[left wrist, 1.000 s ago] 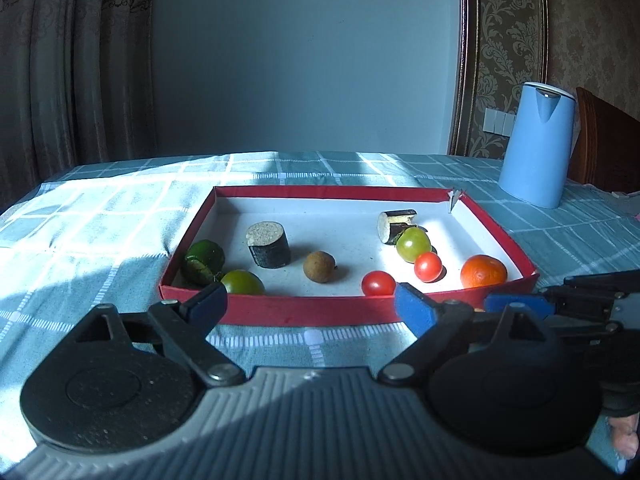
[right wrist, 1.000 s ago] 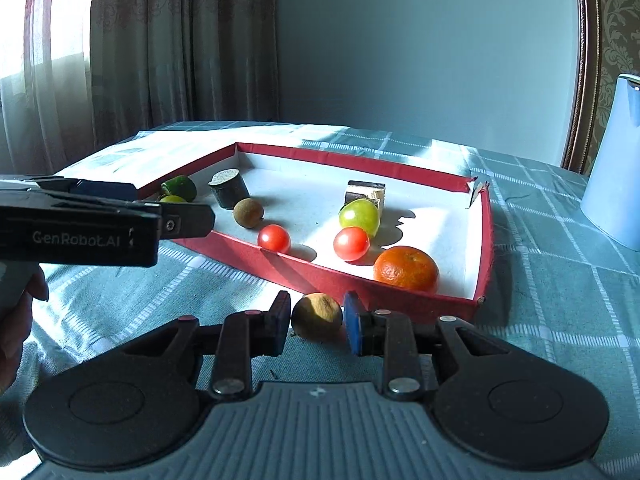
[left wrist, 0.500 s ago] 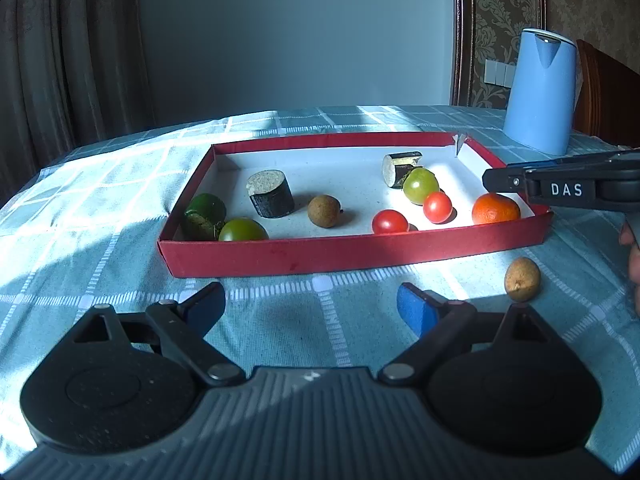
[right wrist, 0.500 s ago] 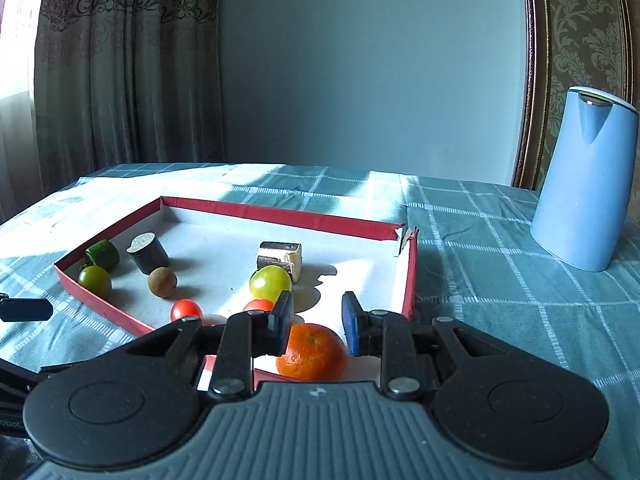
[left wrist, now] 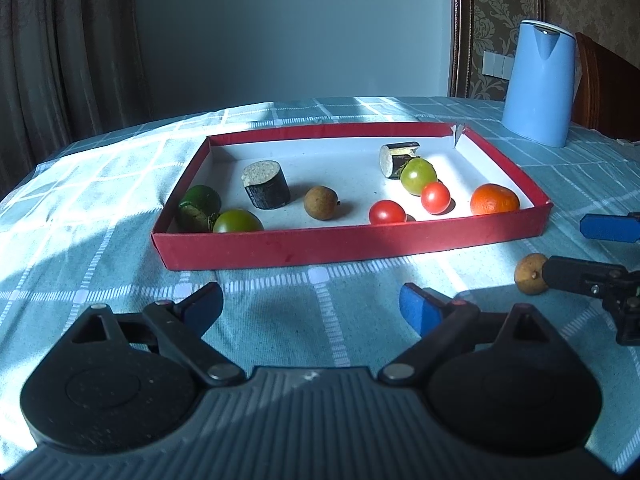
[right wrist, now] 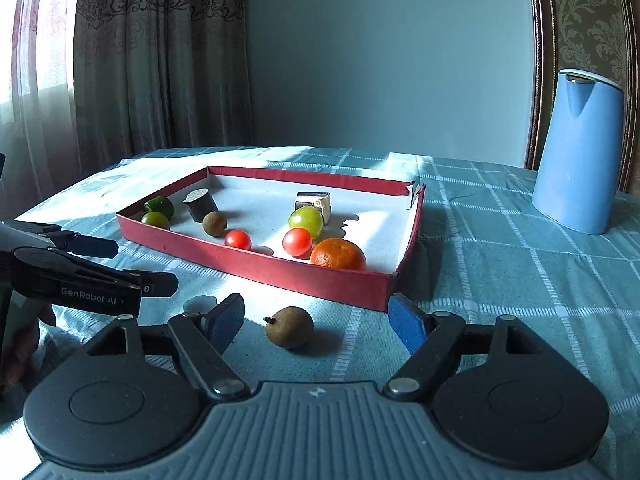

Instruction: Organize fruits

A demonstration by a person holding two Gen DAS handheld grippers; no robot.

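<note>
Brown longan (right wrist: 289,327) between opening right gripper (right wrist: 316,318) fingers.

- Your left gripper (left wrist: 311,304) has a ribbed grey housing with two round black discs on either side.
- Its black linkage arms carry silver rivets and small red dots near the fingers (left wrist: 416,309), which have blue pads.
- Your right gripper (right wrist: 316,320) is built the same way.
- Seen from its side, your left gripper reads "GenRobot.AI" in white.
</note>
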